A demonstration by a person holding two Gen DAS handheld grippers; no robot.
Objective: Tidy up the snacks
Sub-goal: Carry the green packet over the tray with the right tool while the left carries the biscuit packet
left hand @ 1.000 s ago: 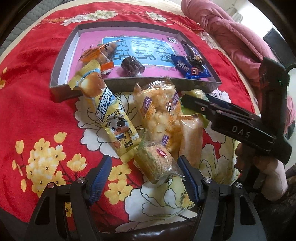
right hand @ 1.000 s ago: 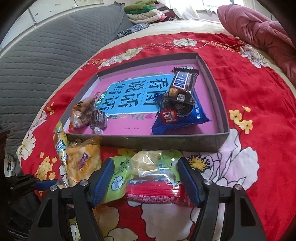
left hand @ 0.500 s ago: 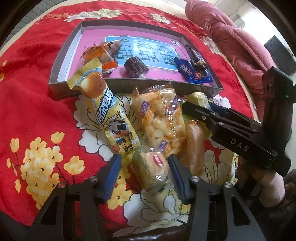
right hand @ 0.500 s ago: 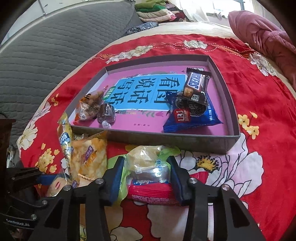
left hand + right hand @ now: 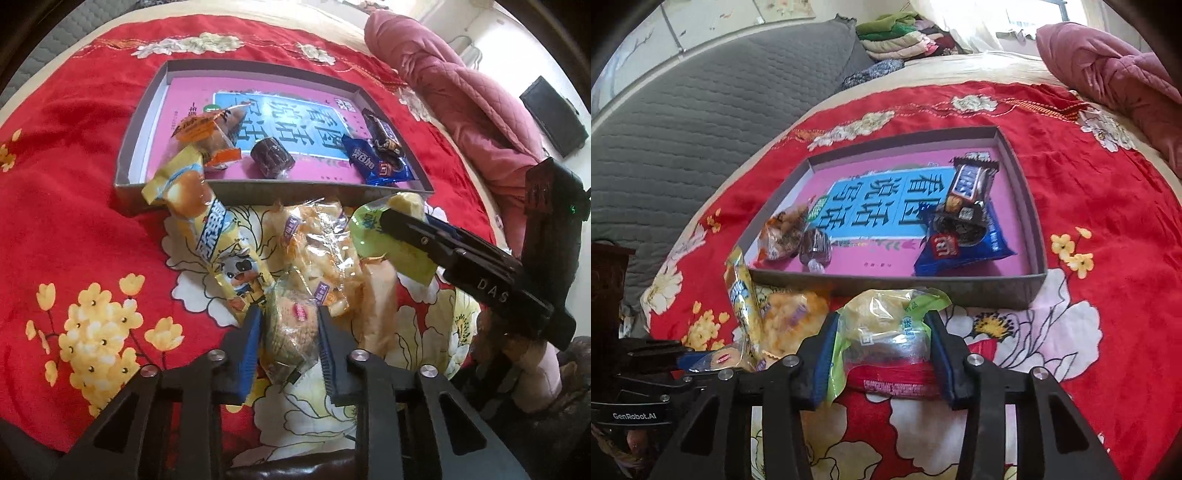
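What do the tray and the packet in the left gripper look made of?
Tray: looks like grey cardboard, matte, with thin, straight folded walls. Packet in the left gripper: clear plastic film, glossy and crinkled, showing a pale cake-like snack inside.

green snack pack (image 5: 886, 325): lower part hidden between the right gripper (image 5: 882, 354) fingers
red packet (image 5: 894, 380): only a strip shows under the green one
round cracker pack (image 5: 291, 328): its sides covered by the left gripper (image 5: 288, 347) pads
tray (image 5: 960, 286): printed floor partly covered by wrappers
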